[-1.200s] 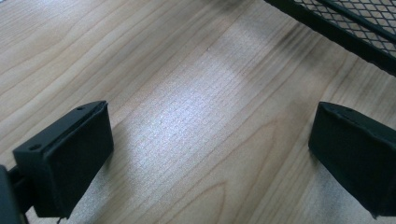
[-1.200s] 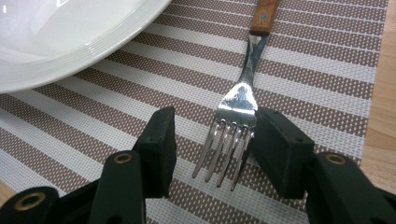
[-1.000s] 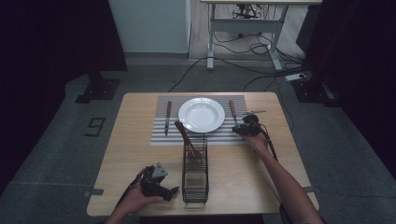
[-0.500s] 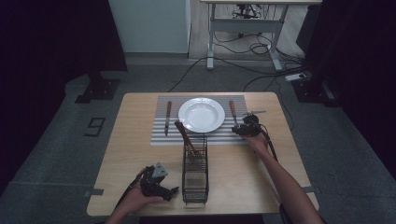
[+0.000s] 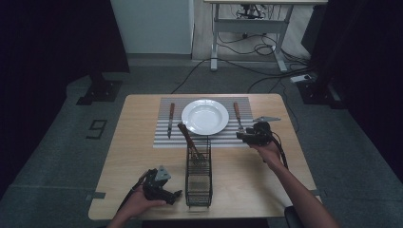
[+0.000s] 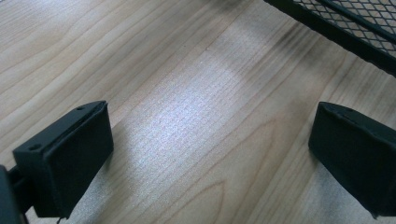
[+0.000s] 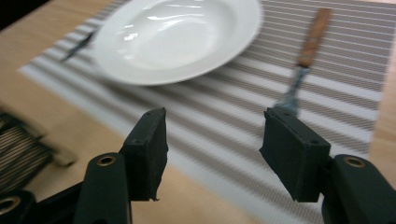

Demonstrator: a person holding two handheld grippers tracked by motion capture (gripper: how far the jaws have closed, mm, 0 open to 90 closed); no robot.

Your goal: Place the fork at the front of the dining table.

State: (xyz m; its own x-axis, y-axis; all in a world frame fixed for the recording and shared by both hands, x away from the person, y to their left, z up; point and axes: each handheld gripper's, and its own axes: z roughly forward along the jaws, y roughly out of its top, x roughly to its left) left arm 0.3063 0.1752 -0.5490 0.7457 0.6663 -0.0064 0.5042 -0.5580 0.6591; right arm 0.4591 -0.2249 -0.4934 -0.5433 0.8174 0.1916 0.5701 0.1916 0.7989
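Right tool (image 7: 212, 144) barely shifted, spread empty; fork (image 7: 303, 60) ahead beside far jaw; left tool (image 6: 210, 154) spread.

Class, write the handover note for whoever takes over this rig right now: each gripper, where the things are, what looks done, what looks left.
Left gripper: open, holding nothing, low over bare table beside the wire basket.
Right gripper: open, holding nothing, over the placemat near the fork.
Plate mid-mat, knife to its left, fork to its right: that looks done.
Left, probably: the wooden-handled utensil leaning in the basket.
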